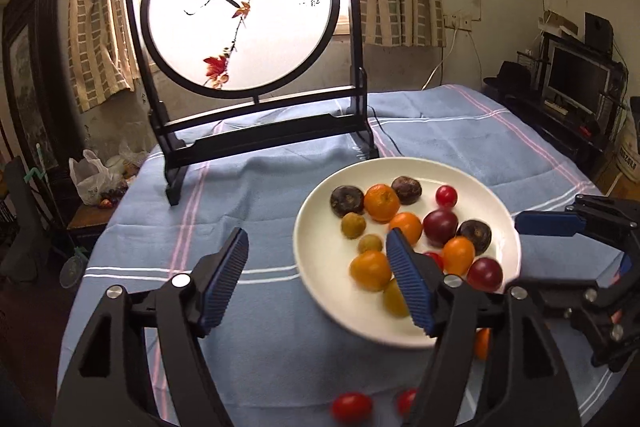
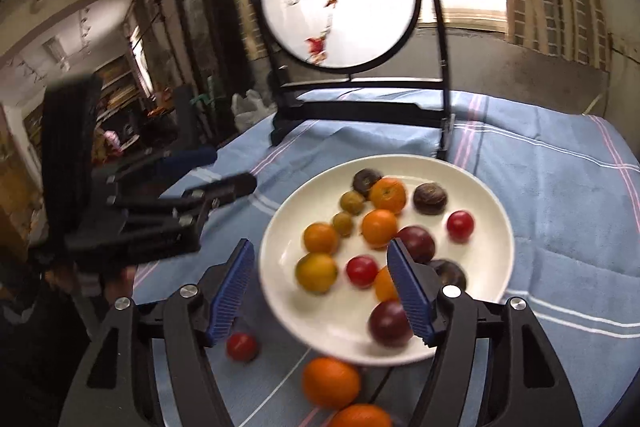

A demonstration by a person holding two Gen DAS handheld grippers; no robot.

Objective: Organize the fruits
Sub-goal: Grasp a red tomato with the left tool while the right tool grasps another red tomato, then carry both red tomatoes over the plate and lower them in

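Oranges below plate, right view only

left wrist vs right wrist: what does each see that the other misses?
Left wrist only: the monitor at far right and two loose red tomatoes near the bottom edge. Right wrist only: two oranges on the cloth in front of the plate. Both: the white plate of fruit, the bird screen, the blue tablecloth, both grippers open.

I am working in a lived-in home room.
I am looking past a blue striped cloth at checked curtains, a bird-painted screen, a monitor and plastic bags lying about.
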